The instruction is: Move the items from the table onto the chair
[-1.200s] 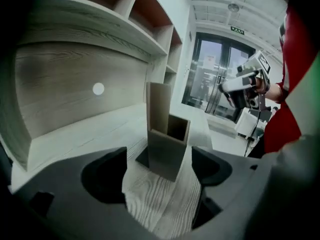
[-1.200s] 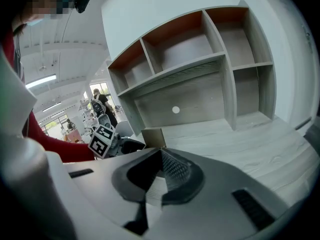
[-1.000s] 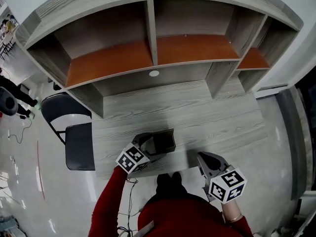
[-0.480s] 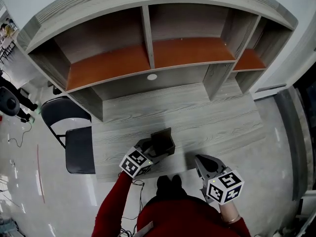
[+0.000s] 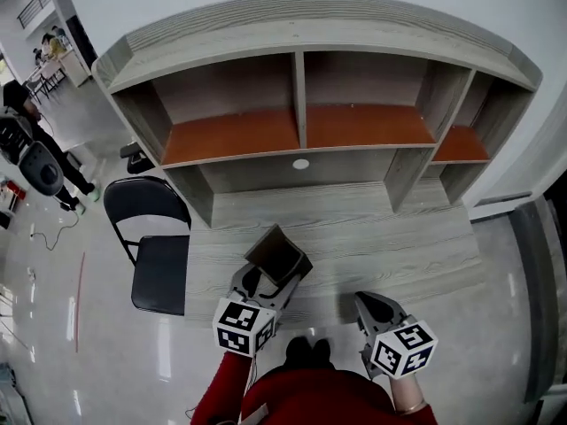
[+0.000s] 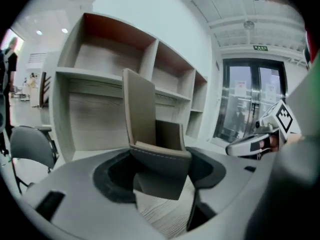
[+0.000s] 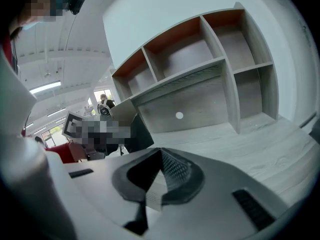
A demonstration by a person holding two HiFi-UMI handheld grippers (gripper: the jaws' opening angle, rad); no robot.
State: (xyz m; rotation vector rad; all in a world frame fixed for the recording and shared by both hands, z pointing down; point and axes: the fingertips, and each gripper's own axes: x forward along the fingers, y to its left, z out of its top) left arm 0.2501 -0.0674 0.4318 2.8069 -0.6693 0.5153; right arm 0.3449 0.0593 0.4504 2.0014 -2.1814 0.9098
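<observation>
A small dark box with a tan inside and an upright flap hangs tilted above the grey wooden table. My left gripper is shut on its near wall; its jaws have just closed in on that wall. In the left gripper view the box fills the gap between the jaws of the left gripper. My right gripper hovers at the table's front edge, shut and empty; the right gripper shows its pads meeting. The black folding chair stands left of the table.
A grey shelf unit with orange boards rises along the back of the table. A person stands far off at the left on the glossy floor. In the left gripper view the chair is at the left edge.
The left gripper has risen from the table with the box in it, and the box now tilts. The right gripper has stayed in place.
</observation>
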